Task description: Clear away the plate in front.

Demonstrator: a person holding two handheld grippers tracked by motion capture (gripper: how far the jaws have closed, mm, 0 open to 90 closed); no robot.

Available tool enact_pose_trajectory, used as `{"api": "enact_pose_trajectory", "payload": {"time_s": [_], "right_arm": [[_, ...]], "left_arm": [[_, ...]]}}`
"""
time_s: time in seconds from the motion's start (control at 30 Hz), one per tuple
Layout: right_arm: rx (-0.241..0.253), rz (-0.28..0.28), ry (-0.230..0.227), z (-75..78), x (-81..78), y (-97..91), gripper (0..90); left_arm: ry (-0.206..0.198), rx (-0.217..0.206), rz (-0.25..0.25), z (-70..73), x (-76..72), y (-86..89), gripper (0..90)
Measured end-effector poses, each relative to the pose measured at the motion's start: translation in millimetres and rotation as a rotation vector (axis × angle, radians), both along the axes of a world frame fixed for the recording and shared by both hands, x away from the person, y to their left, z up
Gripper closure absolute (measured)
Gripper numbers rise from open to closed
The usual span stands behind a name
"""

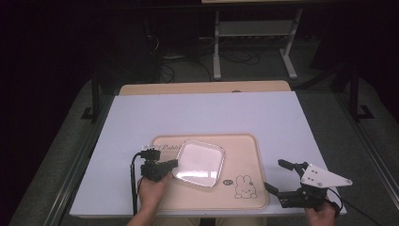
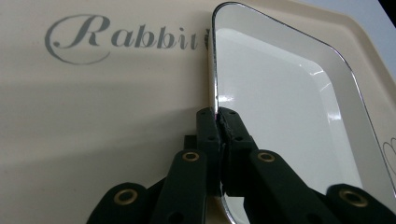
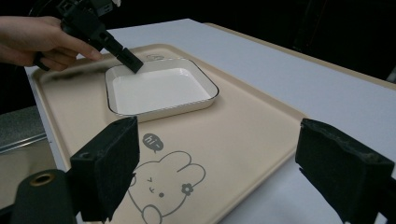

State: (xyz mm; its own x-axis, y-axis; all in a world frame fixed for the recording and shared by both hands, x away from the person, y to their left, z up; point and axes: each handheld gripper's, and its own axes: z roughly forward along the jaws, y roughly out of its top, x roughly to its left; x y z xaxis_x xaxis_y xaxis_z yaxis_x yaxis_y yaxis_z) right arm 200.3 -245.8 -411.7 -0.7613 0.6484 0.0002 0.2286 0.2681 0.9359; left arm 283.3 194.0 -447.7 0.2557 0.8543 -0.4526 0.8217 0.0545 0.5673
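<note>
Grip is the part we count as done: our left tool is clenched on the left rim of the white dish, which sits on the beige tray, toward its left half, on the white surface. Whether the dish is lifted or resting flat we cannot tell, so carrying it off seems to be what is left. Our right tool hangs released at the tray's near right corner, touching nothing. We count one dish, one tray, two tools.
</note>
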Motion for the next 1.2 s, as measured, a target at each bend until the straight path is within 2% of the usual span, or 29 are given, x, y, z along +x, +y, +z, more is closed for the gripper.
{"api": "enact_pose_trajectory", "payload": {"time_s": [0.03, 0.07, 0.17, 0.23, 0.33, 0.57, 0.63, 0.7, 1.2], "right_arm": [[0.000, 0.000, 0.000, 0.0, 0.0, -0.2, 12.9], [0.002, -0.002, 0.003, 0.0, -0.3, -0.6, 12.9], [0.003, -0.004, 0.000, 0.0, -0.2, -1.3, 12.8], [0.004, -0.006, -0.003, 0.0, -0.2, -1.7, 12.8], [0.006, -0.007, -0.009, 0.6, -1.0, -1.5, 12.9], [0.007, -0.018, -0.010, 0.5, -1.6, -3.1, 12.9], [0.012, -0.026, -0.013, 0.6, -1.6, -4.6, 12.8], [0.013, -0.027, -0.013, 0.7, -1.7, -4.9, 12.9], [0.020, -0.033, -0.014, 1.0, -2.1, -6.0, 12.9]], "left_arm": [[-0.003, -0.005, 0.002, -0.2, -1.6, -0.3, 87.1], [-0.001, 0.004, -0.001, 0.0, -2.6, -0.3, 82.7], [0.001, -0.002, -0.010, -0.4, -7.0, -1.0, 81.4], [-0.001, 0.009, -0.006, 1.5, -10.8, -1.7, 75.6], [-0.007, 0.019, -0.015, 2.6, -16.8, -2.6, 72.6], [-0.022, 0.019, -0.020, 1.5, -28.2, -1.0, 72.9], [-0.026, 0.017, -0.015, 1.7, -31.6, -1.0, 70.3], [-0.032, 0.028, -0.023, 1.9, -35.2, -1.3, 70.3], [-0.031, 0.016, -0.056, 3.3, -58.6, -10.2, 62.2]]}}
